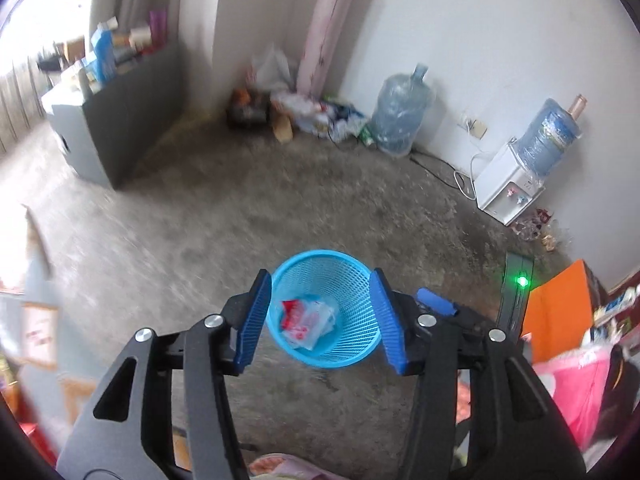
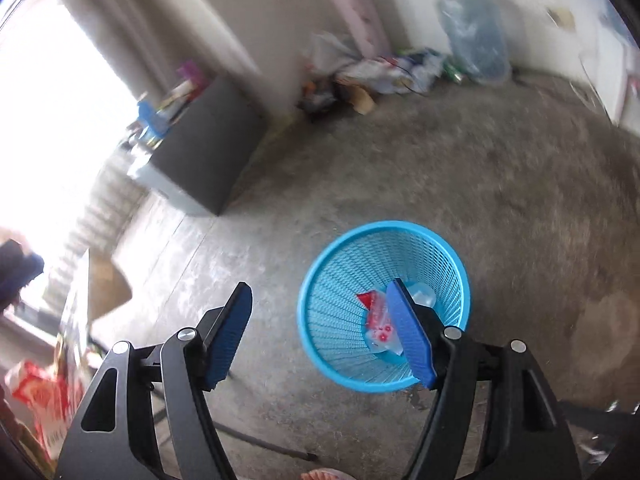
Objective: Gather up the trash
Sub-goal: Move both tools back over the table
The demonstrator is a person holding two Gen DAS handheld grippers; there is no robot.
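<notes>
Two hand-held grippers are seen above a blue mesh bin [image 1: 325, 308] standing on a bare concrete floor [image 1: 208, 216]. Left hand-held gripper [image 1: 320, 316] is held abt halfway open, w/ nothing betw. its blue pads; the bin is framed in the gap, well below. Right hand-held gripper [image 2: 320, 334] is spread wider, also empty; in its view one finger is seen across the bin's mouth and the other over bare floor beside it. No pad is touching anything.

Trash already in the bin: a crumpled clear wrapper w/ red print [image 1: 306, 320], lying at the bottom. In the right wrist view a 2nd clear piece [image 2: 422, 294] is glimpsed next to it, partly hidden by the finger; whether it is a separate item cannot be told.

Progress, as judged: at least one drop-off is done, and both grippers are free for another pickup. How much is left cannot be fixed from these views. A heap of bags and packaging [image 1: 316, 112] is seen in the far corner, near a big water jug [image 1: 402, 114], and small wrappers [image 1: 536, 226] are scattered by the white water dispenser [image 1: 508, 188]; these may or may not count as task trash. Floor around the bin looks free of litter. Both views are motion-blurred, esp. at the edges, so small scraps could be missed.
</notes>
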